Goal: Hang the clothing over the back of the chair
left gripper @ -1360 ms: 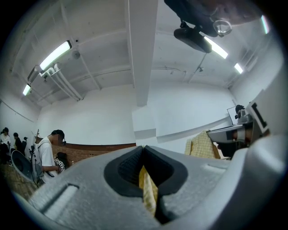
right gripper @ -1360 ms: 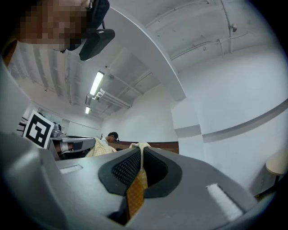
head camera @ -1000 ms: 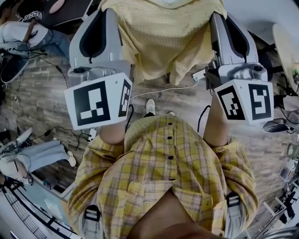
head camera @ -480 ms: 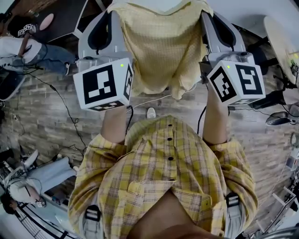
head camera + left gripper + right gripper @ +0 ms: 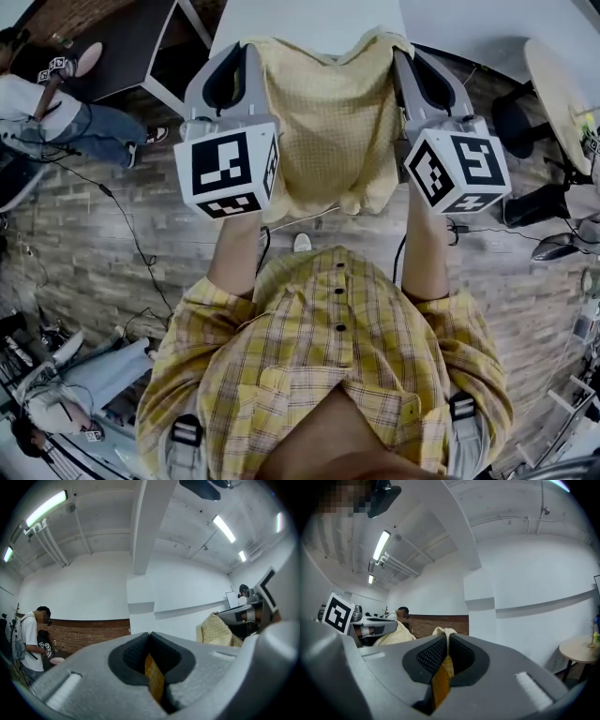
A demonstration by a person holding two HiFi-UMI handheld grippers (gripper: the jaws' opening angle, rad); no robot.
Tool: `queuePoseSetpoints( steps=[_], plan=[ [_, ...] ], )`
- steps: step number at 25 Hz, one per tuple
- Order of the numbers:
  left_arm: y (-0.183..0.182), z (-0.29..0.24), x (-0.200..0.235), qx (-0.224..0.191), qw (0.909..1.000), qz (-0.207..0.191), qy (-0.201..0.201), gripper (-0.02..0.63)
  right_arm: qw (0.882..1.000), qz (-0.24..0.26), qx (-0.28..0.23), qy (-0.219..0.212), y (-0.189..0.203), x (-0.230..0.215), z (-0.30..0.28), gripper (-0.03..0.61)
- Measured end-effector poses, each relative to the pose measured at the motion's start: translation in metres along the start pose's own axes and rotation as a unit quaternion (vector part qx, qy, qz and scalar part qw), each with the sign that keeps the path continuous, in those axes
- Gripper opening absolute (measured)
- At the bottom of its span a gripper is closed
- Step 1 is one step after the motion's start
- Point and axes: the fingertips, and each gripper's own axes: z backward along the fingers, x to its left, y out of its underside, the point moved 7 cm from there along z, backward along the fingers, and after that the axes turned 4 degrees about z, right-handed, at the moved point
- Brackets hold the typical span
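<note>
A pale yellow garment (image 5: 328, 122) hangs stretched between my two grippers in the head view, its lower edge loose above the wooden floor. My left gripper (image 5: 249, 49) is shut on its left top corner and my right gripper (image 5: 397, 56) on its right top corner. In the left gripper view the jaws (image 5: 149, 637) are shut with a strip of yellow fabric (image 5: 153, 679) pinched between them. The right gripper view shows the same: shut jaws (image 5: 448, 639) on yellow cloth (image 5: 440, 681). I cannot make out a chair back in any view.
A white surface (image 5: 309, 17) lies just beyond the garment. A dark table (image 5: 122, 37) stands at the far left and a round table (image 5: 562, 84) with a black stool base (image 5: 514, 122) at the right. Cables cross the floor. People stand at the left (image 5: 30, 639).
Both grippers have moved away from me and lower, carrying the garment with them. Their marker cubes look smaller and nearer the white surface. The grips have not changed.
</note>
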Motion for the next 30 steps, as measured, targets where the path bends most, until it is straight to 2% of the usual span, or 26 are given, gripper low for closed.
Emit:
queuePoseSetpoints(
  steps=[21,30],
  plan=[
    [0.047,-0.052,0.016,0.101,0.9938,0.033,0.032,0.006,0.995,-0.017,0.102,-0.004,0.053,-0.008,-0.051,0.016],
    [0.057,-0.054,0.011,0.15,0.9858,0.045,0.061,0.006,0.991,-0.031,0.126,-0.01,0.062,-0.006,-0.046,0.028]
  ],
)
